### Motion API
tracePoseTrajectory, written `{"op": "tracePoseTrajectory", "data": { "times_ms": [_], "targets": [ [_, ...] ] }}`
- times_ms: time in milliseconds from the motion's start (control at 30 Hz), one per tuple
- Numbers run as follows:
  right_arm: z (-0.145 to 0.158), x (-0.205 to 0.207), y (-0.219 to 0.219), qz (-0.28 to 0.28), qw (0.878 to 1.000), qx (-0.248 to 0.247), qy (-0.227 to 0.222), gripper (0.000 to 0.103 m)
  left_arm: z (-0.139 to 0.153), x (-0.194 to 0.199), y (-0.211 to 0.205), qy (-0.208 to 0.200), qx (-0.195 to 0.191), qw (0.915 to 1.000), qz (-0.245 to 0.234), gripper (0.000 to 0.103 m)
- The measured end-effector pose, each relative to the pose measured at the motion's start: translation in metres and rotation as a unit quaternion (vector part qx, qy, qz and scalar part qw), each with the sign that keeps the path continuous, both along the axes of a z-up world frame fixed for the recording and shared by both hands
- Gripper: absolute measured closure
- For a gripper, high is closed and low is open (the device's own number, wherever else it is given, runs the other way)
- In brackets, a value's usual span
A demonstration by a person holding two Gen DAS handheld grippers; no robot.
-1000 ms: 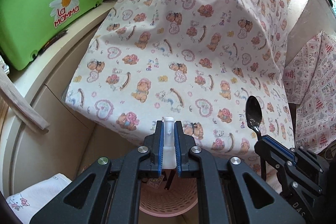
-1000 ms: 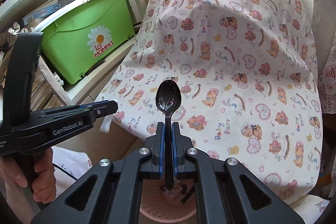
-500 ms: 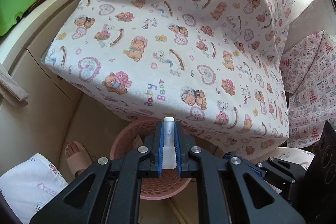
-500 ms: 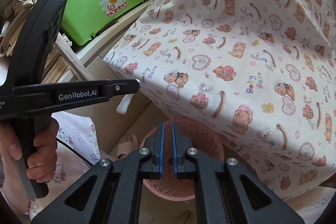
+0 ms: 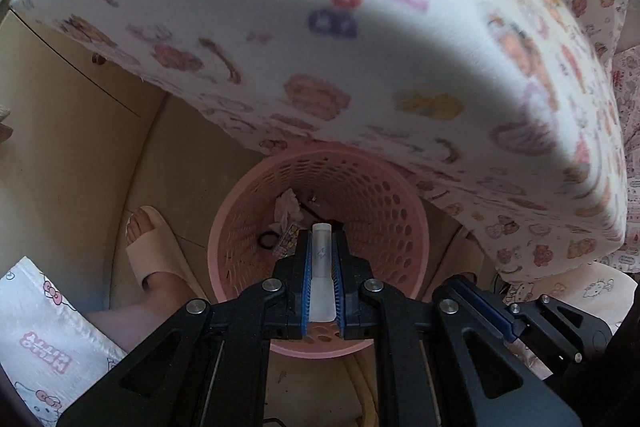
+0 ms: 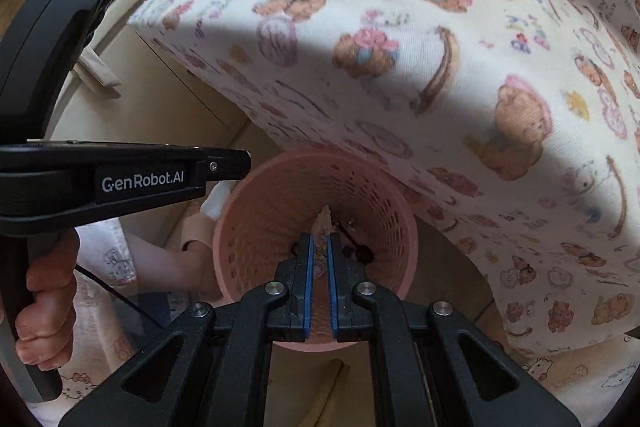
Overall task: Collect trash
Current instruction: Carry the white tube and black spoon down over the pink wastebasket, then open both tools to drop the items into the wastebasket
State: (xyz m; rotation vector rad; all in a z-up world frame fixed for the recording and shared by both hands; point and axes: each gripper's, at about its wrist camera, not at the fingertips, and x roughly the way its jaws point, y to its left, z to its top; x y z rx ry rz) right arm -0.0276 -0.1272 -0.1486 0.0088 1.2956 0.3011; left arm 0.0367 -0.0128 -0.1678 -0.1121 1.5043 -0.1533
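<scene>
Left gripper (image 5: 321, 241) clamped, right gripper (image 6: 319, 243) closed

Daylight falls bright on my far side; a broad curved shadow crosses the bear-printed white cloth (image 5: 400, 75), which is smeared with blur. The pink perforated plastic basket (image 5: 384, 195) sits dimmer. Fisheye corners go black.

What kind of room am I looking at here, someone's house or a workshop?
Most likely a lived-in home. A teddy-bear print cloth drapes some furniture, a pink plastic wastebasket stands on the floor beside it, and a foot in a house slipper shows next to that.
</scene>
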Motion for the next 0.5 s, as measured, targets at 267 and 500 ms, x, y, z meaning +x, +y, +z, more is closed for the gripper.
{"op": "tracePoseTrajectory", "data": {
  "times_ms": [267,500],
  "targets": [
    [-0.048,0.003,0.002,-0.006,0.998,-0.031,0.056,0.096,-0.044,-0.008,-0.006,0.054,0.038,0.9976,-0.022,0.094],
    [-0.062,0.002,-0.005,-0.006,0.995,-0.04,0.088,0.095,-0.046,-0.015,-0.016,0.041,0.075,0.9942,-0.066,0.084]
  ]
}}
